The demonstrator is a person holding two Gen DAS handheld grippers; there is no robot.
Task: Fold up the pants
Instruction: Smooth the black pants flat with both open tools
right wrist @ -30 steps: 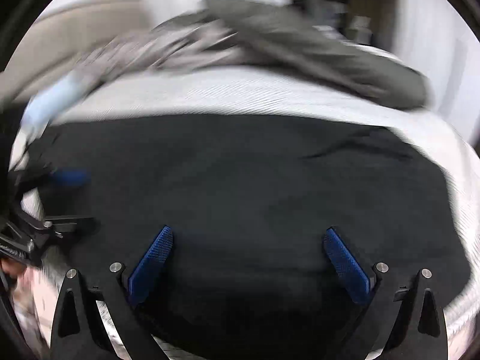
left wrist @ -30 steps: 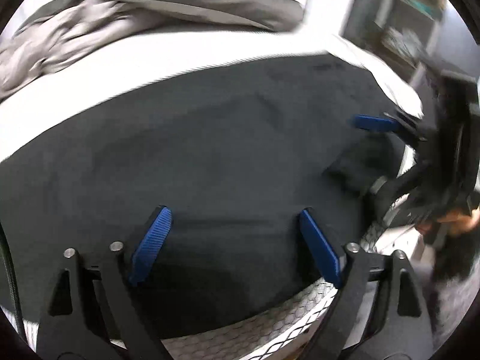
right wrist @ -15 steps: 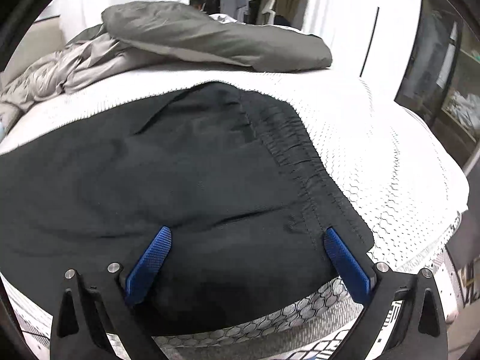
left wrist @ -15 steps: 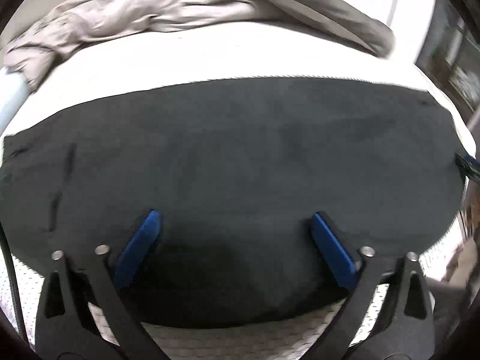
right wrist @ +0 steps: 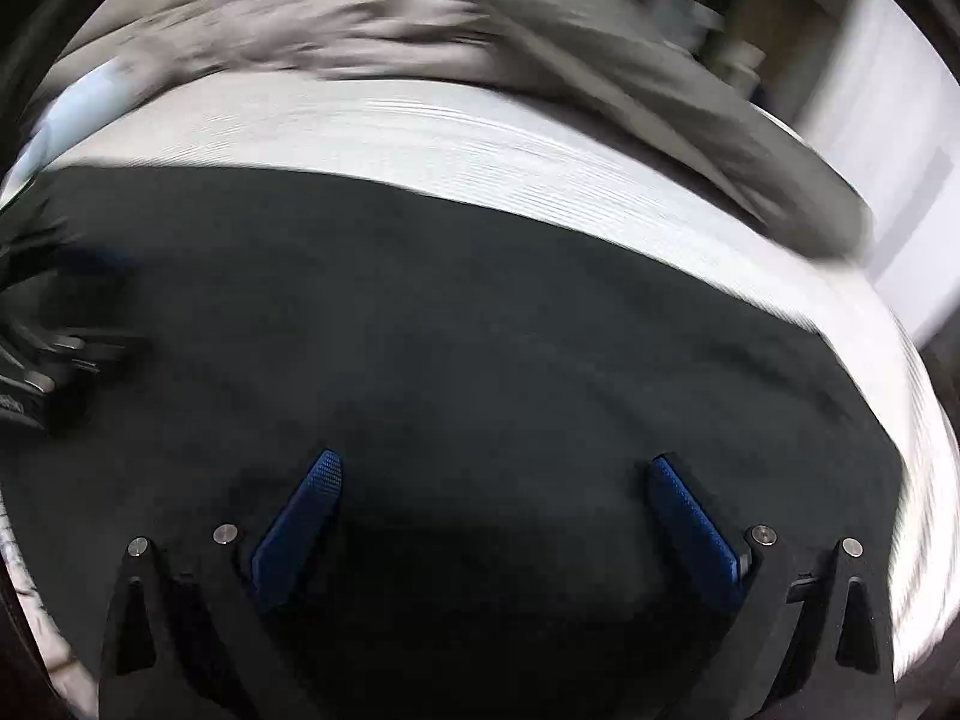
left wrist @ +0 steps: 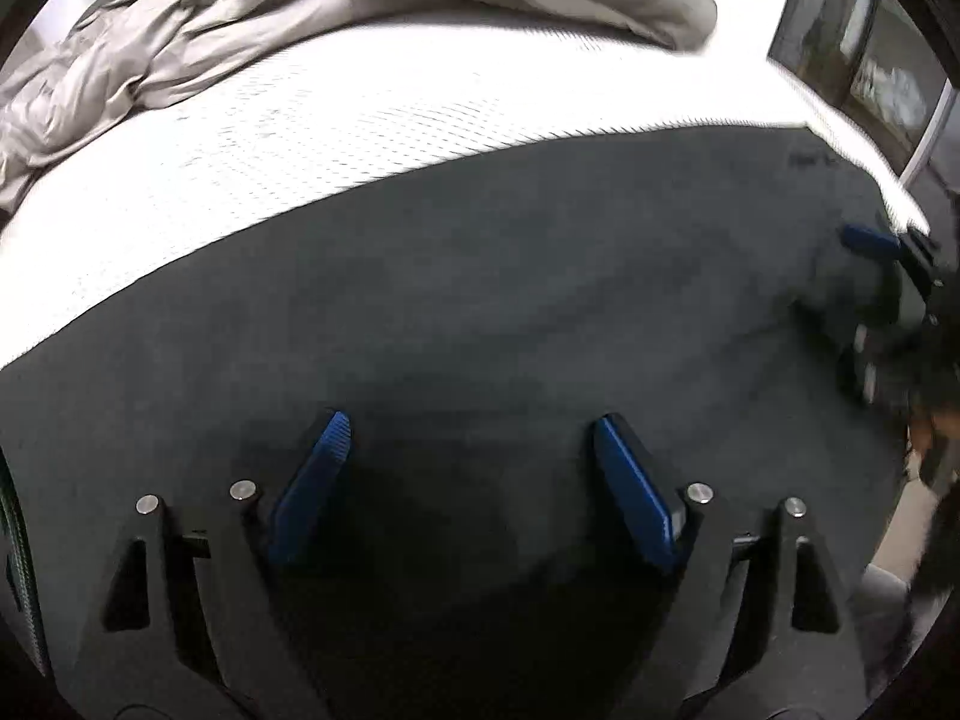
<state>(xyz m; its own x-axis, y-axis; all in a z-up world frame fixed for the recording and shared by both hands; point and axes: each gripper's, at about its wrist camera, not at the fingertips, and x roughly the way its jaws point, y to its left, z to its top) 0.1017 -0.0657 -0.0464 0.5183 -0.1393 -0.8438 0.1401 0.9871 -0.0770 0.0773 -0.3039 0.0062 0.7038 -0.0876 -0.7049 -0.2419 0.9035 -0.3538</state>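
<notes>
Black pants point(left wrist: 480, 276) lie spread flat across a white mattress point(left wrist: 312, 138). My left gripper point(left wrist: 471, 423) hovers over their near part; its jaws are closing, still wide apart, and only the flat cloth below shows between the blue pads. In the left wrist view my right gripper point(left wrist: 870, 240) shows at the far right over the pants' end. The blurred right wrist view has the pants point(right wrist: 480, 330) filling the middle, with my right gripper point(right wrist: 495, 462) open above them and gripping nothing. My left gripper point(right wrist: 60, 354) is a dark smear at that view's left edge.
A crumpled grey duvet point(left wrist: 240, 18) lies along the far side of the mattress, seen too as a grey duvet point(right wrist: 480, 30) in the right wrist view. A dark shelf unit point(left wrist: 864, 54) stands beyond the bed's right end. A person's hand point(left wrist: 924, 438) is at the right edge.
Both views swung sideways over the pants. The right gripper is back at the right edge of the left view. The right view left the waistband end and is blurred. The left pads stand slightly closer.
</notes>
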